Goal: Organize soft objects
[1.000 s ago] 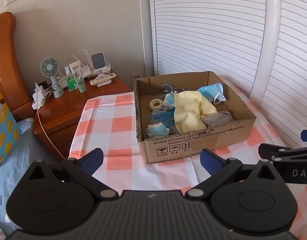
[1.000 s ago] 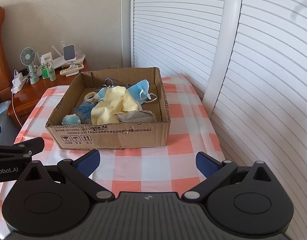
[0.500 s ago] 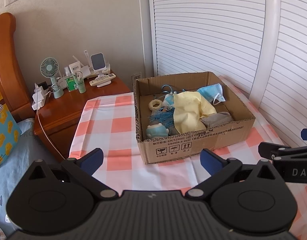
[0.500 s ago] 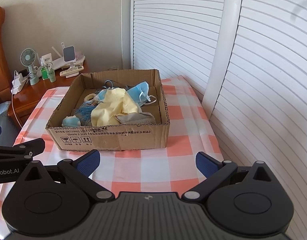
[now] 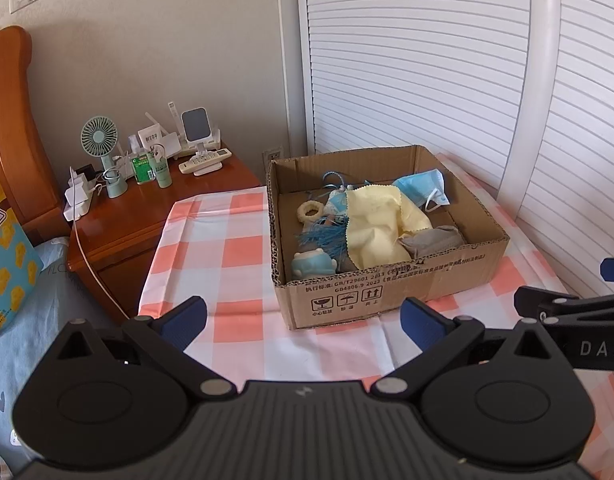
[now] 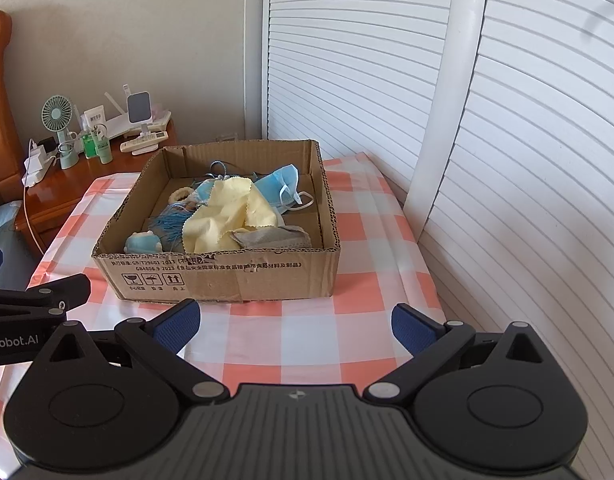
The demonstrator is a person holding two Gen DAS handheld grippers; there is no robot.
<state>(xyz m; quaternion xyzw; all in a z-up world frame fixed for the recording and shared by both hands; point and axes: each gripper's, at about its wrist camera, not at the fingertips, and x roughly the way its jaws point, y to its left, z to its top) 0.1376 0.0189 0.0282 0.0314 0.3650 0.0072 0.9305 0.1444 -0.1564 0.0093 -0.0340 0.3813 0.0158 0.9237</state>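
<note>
A cardboard box [image 5: 387, 280] sits on the surface [image 5: 227, 256], which is covered by a pink-and-white checked cloth, and the soft things lie heaped inside it. A yellow cloth [image 5: 377, 228] is draped over the middle of the heap, with a blue face mask [image 5: 421, 184] toward the far right corner, a grey cloth [image 5: 433, 240] at the near right, a blue tassel [image 5: 323, 236] to the left of the yellow cloth and a small blue plush toy [image 5: 311, 264] in the near left corner. The left gripper [image 5: 303, 316] hangs short of the box's near wall, released, its blue pads spread wide and empty. The right gripper [image 6: 295, 318] hangs beside it, likewise released and holding nothing. A wooden nightstand [image 5: 147, 208] with a small green fan [image 5: 101, 140] stands to the left.
</note>
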